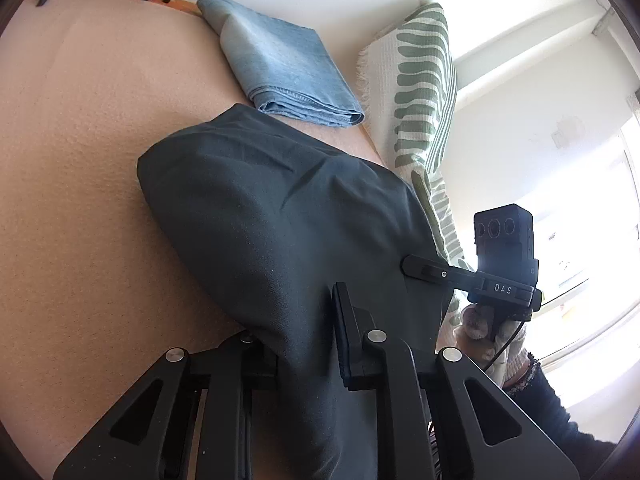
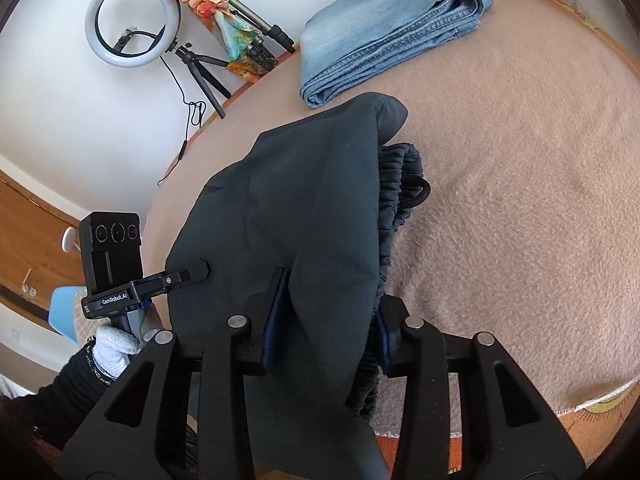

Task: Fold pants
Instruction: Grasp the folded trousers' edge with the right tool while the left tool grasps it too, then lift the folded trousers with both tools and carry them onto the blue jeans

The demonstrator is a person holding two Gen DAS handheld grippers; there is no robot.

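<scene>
Dark grey pants (image 1: pixel 256 208) bunched on pink blanket (image 1: pixel 80 160), near folded jeans (image 1: pixel 280 64). Left gripper (image 1: pixel 308 344) clamped on fabric edge; right gripper (image 2: pixel 332 328) pinching waistband side. Step: lifting near edge. Next, likely carry fold across, both grips level.

Folded jeans (image 2: pixel 384 36) on blanket (image 2: pixel 520 184); ring light (image 2: pixel 134 20) beyond.

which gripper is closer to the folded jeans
Neither is clearly closer. Both the left gripper and the right gripper are clamped on the dark pants, and the folded jeans lie beyond the far end of the pants in each view.
</scene>
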